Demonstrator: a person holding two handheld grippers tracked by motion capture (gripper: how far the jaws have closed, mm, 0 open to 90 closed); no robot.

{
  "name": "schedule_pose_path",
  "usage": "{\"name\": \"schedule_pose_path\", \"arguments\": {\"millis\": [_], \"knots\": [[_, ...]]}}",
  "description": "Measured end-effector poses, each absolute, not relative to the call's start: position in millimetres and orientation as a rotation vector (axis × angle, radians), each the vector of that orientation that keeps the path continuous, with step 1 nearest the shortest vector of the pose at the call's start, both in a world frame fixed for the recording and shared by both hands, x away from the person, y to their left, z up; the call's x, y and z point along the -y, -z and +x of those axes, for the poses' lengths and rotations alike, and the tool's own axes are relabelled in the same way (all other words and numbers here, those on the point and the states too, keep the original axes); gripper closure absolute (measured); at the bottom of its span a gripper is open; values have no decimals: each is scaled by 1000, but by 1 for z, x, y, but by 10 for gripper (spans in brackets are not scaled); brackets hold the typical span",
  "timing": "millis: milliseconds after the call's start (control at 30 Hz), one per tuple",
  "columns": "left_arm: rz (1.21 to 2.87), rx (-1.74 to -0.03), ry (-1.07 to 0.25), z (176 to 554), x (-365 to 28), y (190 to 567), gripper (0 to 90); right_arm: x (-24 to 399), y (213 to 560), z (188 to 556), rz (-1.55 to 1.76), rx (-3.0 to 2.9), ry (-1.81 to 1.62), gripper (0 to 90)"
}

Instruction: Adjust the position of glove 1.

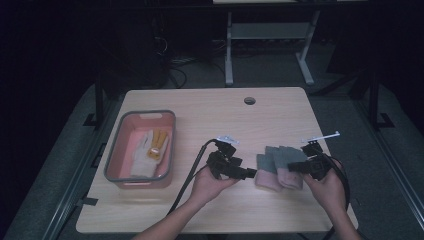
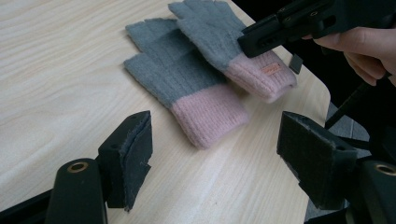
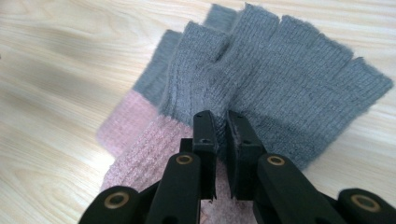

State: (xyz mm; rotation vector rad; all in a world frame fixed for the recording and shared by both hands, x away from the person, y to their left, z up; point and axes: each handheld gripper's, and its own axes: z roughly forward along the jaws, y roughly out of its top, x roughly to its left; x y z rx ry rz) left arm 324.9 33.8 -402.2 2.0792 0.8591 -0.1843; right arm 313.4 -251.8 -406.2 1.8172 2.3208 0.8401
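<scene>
Two grey-and-pink gloves [image 2: 187,79] side by side

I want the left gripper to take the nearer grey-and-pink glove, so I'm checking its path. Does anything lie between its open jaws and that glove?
Nothing visible does. The left gripper stands open over bare table, with the nearer glove just ahead. The right gripper is shut on the other glove beside it.

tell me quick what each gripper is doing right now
left gripper: open, holding nothing.
right gripper: shut on the upper grey-and-pink glove.
</scene>
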Motion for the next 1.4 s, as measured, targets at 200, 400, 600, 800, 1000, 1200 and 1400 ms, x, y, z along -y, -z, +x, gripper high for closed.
{"name": "schedule_pose_path", "arguments": {"millis": [200, 400, 600, 800, 1000, 1200, 1400], "knots": [[2080, -858, 184, 324, -34, 403, 268, 235, 404, 320, 1800, -2343, -864, 832], [2084, -866, 182, 325, -37, 405, 268, 221, 408, 327, 1797, -2367, -834, 831], [2085, -865, 186, 324, -37, 408, 268, 211, 413, 332, 1803, -2372, -798, 829], [2093, -871, 191, 325, -36, 411, 268, 207, 418, 333, 1837, -2346, -779, 828], [2096, -871, 194, 324, -33, 413, 268, 204, 419, 334, 1866, -2317, -778, 797], [2102, -880, 215, 327, -25, 417, 269, 210, 415, 332, 1895, -2293, -839, 713], [2118, -881, 233, 330, -8, 423, 305, 223, 414, 328, 1913, -2265, -876, 669]]}}
